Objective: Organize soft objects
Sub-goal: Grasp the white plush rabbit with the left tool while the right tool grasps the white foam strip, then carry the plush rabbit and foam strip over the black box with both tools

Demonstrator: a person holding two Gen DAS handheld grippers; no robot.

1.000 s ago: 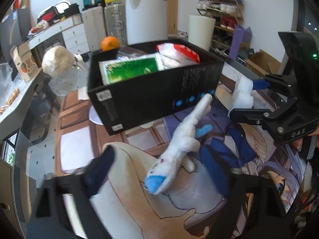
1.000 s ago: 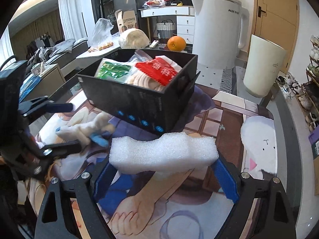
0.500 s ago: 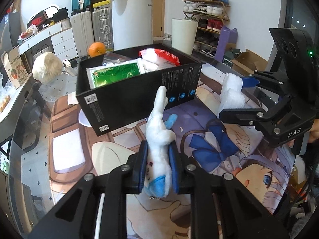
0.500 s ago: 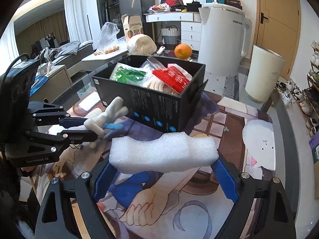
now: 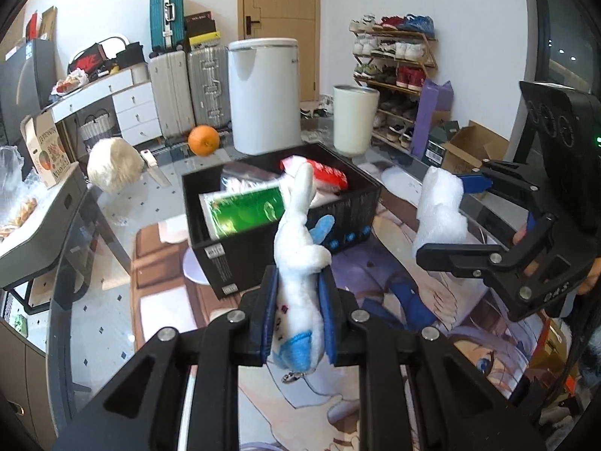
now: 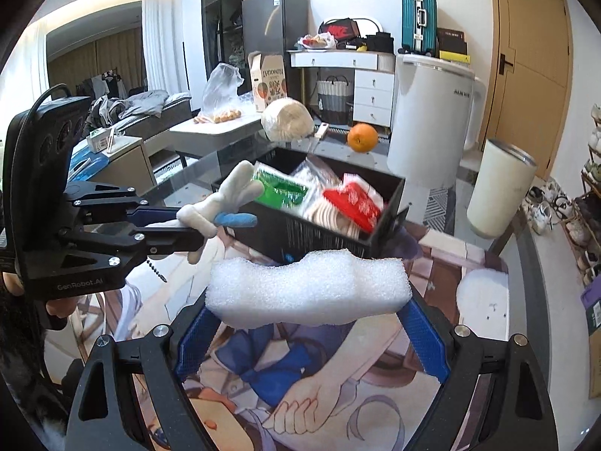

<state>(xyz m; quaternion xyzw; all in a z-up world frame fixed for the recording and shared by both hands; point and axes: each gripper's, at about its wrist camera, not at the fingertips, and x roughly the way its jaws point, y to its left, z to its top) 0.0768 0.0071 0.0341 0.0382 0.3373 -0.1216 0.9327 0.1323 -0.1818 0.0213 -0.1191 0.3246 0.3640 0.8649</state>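
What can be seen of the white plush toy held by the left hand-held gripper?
The plush toy is a small, long-bodied stuffed animal of white fuzzy fabric, with a blue patch at its lower end, a blue fin on one side and stubby white limbs. It stands nearly upright, clamped at mid-body between the blue pads of the left hand-held gripper, clear of the printed mat. Its upper end overlaps the black box behind it. A small metal chain dangles below.

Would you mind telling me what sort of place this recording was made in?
Probably a lived-in home, near the entrance: a shoe rack by a door, suitcases against the wall, and a sofa.
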